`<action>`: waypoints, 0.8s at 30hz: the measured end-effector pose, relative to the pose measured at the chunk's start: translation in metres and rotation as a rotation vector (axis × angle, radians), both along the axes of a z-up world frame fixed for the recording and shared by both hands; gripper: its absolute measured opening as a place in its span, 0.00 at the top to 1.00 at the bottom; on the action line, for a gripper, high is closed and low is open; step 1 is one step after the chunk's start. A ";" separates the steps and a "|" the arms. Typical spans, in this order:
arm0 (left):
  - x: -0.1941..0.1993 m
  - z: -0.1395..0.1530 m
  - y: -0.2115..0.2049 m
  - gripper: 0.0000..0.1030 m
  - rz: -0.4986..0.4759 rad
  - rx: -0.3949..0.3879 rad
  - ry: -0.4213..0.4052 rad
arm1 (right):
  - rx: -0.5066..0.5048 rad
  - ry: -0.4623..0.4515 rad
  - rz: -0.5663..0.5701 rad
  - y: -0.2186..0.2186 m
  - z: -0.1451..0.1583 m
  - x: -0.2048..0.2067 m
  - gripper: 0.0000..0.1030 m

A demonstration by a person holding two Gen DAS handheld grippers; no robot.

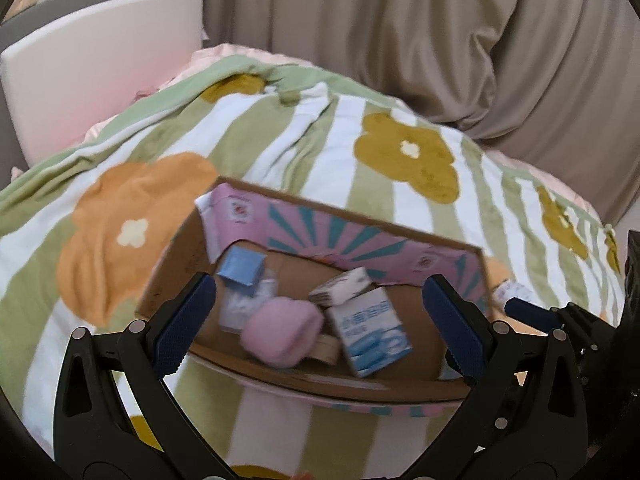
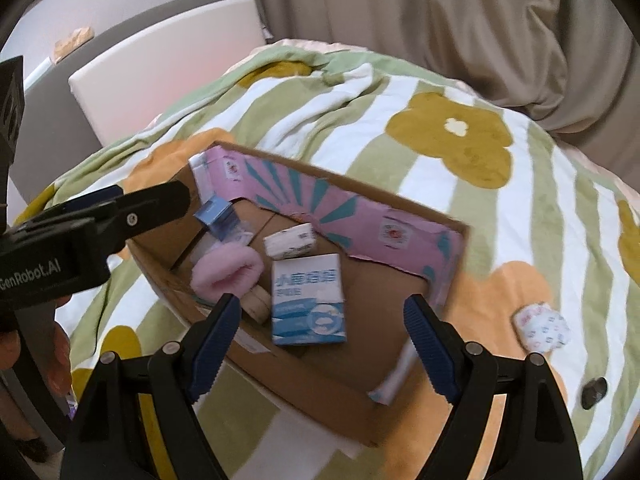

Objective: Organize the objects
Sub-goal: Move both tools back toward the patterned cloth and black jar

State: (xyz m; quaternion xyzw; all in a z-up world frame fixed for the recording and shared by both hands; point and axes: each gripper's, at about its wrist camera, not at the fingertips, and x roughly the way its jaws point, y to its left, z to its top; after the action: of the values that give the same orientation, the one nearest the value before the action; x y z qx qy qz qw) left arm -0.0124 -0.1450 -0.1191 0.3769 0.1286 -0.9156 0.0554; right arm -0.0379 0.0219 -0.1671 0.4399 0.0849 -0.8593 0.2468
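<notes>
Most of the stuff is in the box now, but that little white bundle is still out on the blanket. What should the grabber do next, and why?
Probably swing the right gripper over to the small white bundle. It lies on the blanket beside the cardboard box, outside it, nearest this gripper, which is open and empty.

Both grippers are showing matte black plastic frames built from angled linkage arms with triangular cut-outs, joined by round silver pivot pins. The left gripper (image 1: 318,312) and the right gripper (image 2: 322,330) are each wearing dark blue, finely ribbed pads (image 1: 186,322) along the inner faces of their fingers. In the right wrist view the left gripper's black body is displaying white "GenRobot.AI" lettering (image 2: 30,274), with part of a hand (image 2: 24,350) showing beneath it.
</notes>
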 end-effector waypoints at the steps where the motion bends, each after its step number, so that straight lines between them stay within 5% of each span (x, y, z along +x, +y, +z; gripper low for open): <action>1: 0.000 0.003 0.006 0.00 -0.004 0.002 0.005 | 0.001 0.004 -0.007 0.006 0.002 0.000 0.22; 24: -0.027 0.026 0.174 0.00 -0.182 -0.053 0.020 | 0.001 0.066 -0.205 0.165 0.035 -0.003 0.22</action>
State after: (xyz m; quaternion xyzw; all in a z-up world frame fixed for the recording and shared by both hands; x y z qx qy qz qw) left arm -0.0395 0.0292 -0.0932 0.3765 0.0701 -0.9236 -0.0191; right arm -0.0409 0.1868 -0.1322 0.4180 0.0480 -0.8939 0.1544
